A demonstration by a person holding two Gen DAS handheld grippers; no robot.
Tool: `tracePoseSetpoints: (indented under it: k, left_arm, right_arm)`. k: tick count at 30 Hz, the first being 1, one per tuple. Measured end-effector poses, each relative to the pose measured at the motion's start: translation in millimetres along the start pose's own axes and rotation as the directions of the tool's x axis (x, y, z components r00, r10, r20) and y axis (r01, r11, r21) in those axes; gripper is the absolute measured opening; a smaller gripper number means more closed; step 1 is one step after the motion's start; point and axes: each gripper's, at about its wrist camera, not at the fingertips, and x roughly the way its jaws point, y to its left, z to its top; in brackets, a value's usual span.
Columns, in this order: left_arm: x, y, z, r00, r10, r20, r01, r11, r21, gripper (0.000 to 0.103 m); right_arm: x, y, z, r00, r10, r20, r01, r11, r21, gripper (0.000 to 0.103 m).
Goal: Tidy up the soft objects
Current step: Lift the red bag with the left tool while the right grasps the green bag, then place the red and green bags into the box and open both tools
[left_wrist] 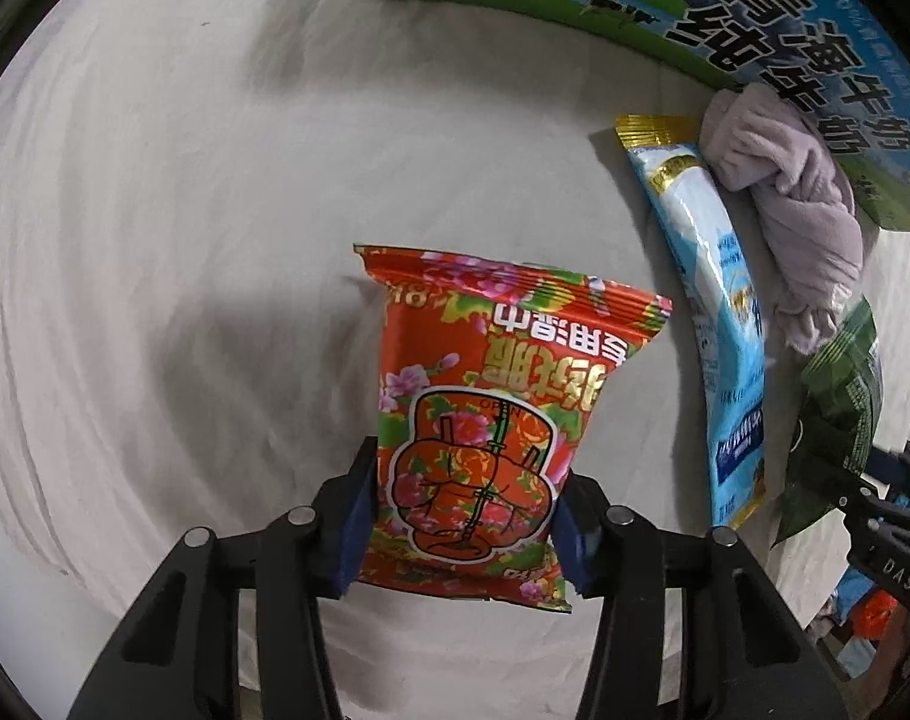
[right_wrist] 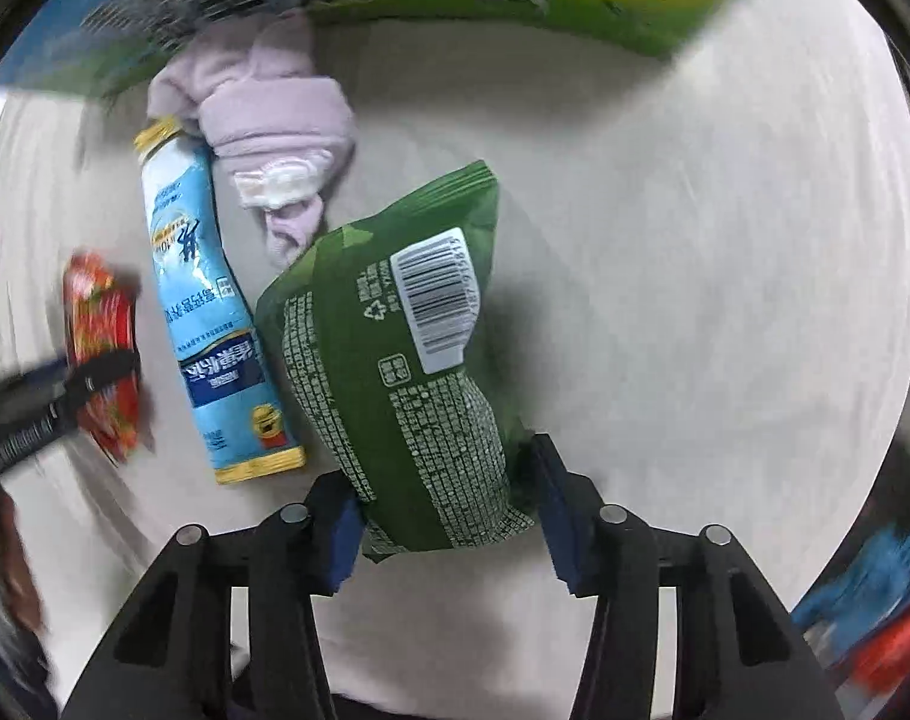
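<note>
White cloth-covered table, both hands mid-carry I'd guess: left gripper pinches the red flowery foil packet, right gripper pinches the crinkly green snack bag, next lining them beside the long light-blue pouch and pink cloth bundle.

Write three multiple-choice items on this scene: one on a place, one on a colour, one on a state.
1. The blue pouch lies between the green bag and:
A. the red floral packet
B. a mug
C. a shoe

2. The crumpled cloth is:
A. black
B. pale purple
C. orange

3. The left gripper is:
A. open and holding nothing
B. out of view
C. closed on the red floral packet

Key: 1 A, the right wrist view shows the packet left of the pouch. 2 B, both views show it lilac. 3 C, its pads press the packet's sides.
</note>
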Motion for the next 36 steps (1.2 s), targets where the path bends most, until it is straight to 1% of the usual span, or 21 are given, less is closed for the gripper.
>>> tracePoseSetpoints:
  k: [1,2,3,4,6,8,10,12,14,15,20,21,26,28,31,33,36]
  left_arm:
    - [-1,1,-6,1.0,0.008,0.01,-0.008,1.0,-0.005,0.047]
    - [0,0,-9,1.0,0.008,0.015,-0.008,1.0,-0.01,0.047]
    - [0,1,-13,1.0,0.004,0.017,-0.004,1.0,-0.017,0.047]
    - [2,1,-17,1.0,0.001,0.017,0.0,1.0,-0.026,0.047]
    - [2,0,-26,1.0,-0.006,0.023,0.007,0.999,-0.043,0.047]
    - [0,2,-33,0.999,-0.005,0.04,0.007,0.999,-0.051,0.046]
    - [-10,1,-39,0.998,-0.014,0.065,0.017,0.999,-0.051,0.046]
    - [-20,3,-33,0.996,-0.018,0.088,0.022,0.999,-0.042,0.046]
    - [-38,3,-33,0.991,-0.025,0.133,0.028,0.999,-0.022,0.046]
    - [-45,1,-33,0.989,-0.026,0.148,0.029,0.999,-0.015,0.046]
    - [-96,-13,-35,0.965,-0.056,0.257,0.044,0.998,0.052,0.046]
    - [-107,-17,-35,0.959,-0.066,0.276,0.051,0.997,0.064,0.046]
    - [-164,-35,-21,0.931,-0.098,0.353,0.058,0.991,0.124,0.046]
    - [-192,-39,-10,0.922,-0.103,0.373,0.054,0.989,0.14,0.046]
    - [-221,-46,1,0.908,-0.116,0.403,0.056,0.986,0.157,0.046]
    - [-232,-53,11,0.898,-0.123,0.422,0.057,0.985,0.166,0.046]
    - [-242,-59,29,0.892,-0.132,0.432,0.06,0.982,0.177,0.046]
  right_arm:
    - [0,-5,-3,0.999,0.046,-0.013,-0.045,0.998,0.04,0.048]
    - [5,7,-8,0.997,0.08,-0.019,-0.078,0.994,0.075,0.045]
    - [5,9,-8,0.995,0.102,-0.017,-0.1,0.99,0.102,0.044]
    - [3,10,-9,0.995,0.103,-0.008,-0.101,0.987,0.122,0.041]
    - [-6,7,-13,0.996,0.085,0.025,-0.088,0.985,0.149,0.039]
    - [-3,21,-31,0.995,0.089,0.051,-0.096,0.981,0.166,0.037]
    - [-20,27,-39,0.992,0.085,0.091,-0.1,0.979,0.177,0.037]
    - [-39,30,-48,0.989,0.067,0.131,-0.09,0.981,0.174,0.036]
    - [-57,36,-69,0.982,0.071,0.177,-0.101,0.98,0.171,0.036]
    - [-67,35,-70,0.979,0.073,0.189,-0.106,0.98,0.168,0.036]
    - [-119,47,-76,0.96,0.086,0.267,-0.124,0.984,0.129,0.035]
    - [-131,51,-78,0.953,0.092,0.288,-0.131,0.984,0.119,0.035]
    - [-171,61,-80,0.933,0.082,0.351,-0.125,0.987,0.1,0.035]
    - [-188,62,-80,0.922,0.083,0.377,-0.128,0.987,0.096,0.035]
    - [-208,66,-71,0.907,0.077,0.413,-0.127,0.987,0.096,0.035]
    - [-221,63,-68,0.9,0.075,0.43,-0.128,0.987,0.096,0.035]
    - [-239,61,-53,0.888,0.071,0.454,-0.13,0.986,0.1,0.035]
